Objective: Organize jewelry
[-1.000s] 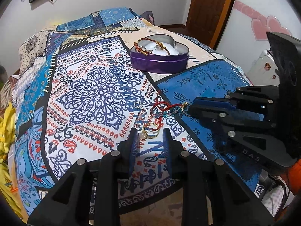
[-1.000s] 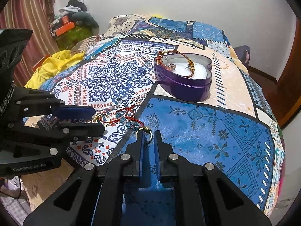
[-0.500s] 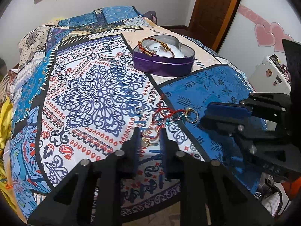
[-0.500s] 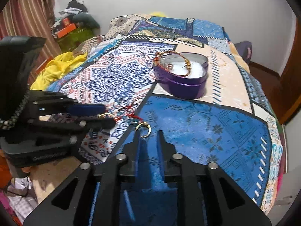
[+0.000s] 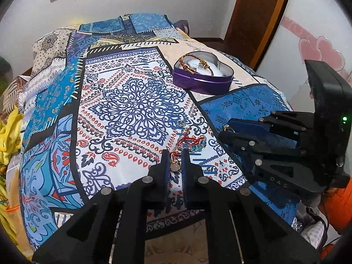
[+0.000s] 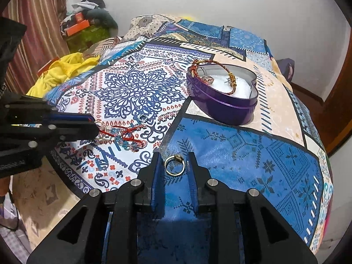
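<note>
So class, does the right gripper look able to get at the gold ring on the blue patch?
Probably yes: the gold ring lies flat on the bedspread between the right gripper's open jaws, nothing blocking it.

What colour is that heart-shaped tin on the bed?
Purple outside, silvery inside with white padding; the tin shows best in the right wrist view.
</note>
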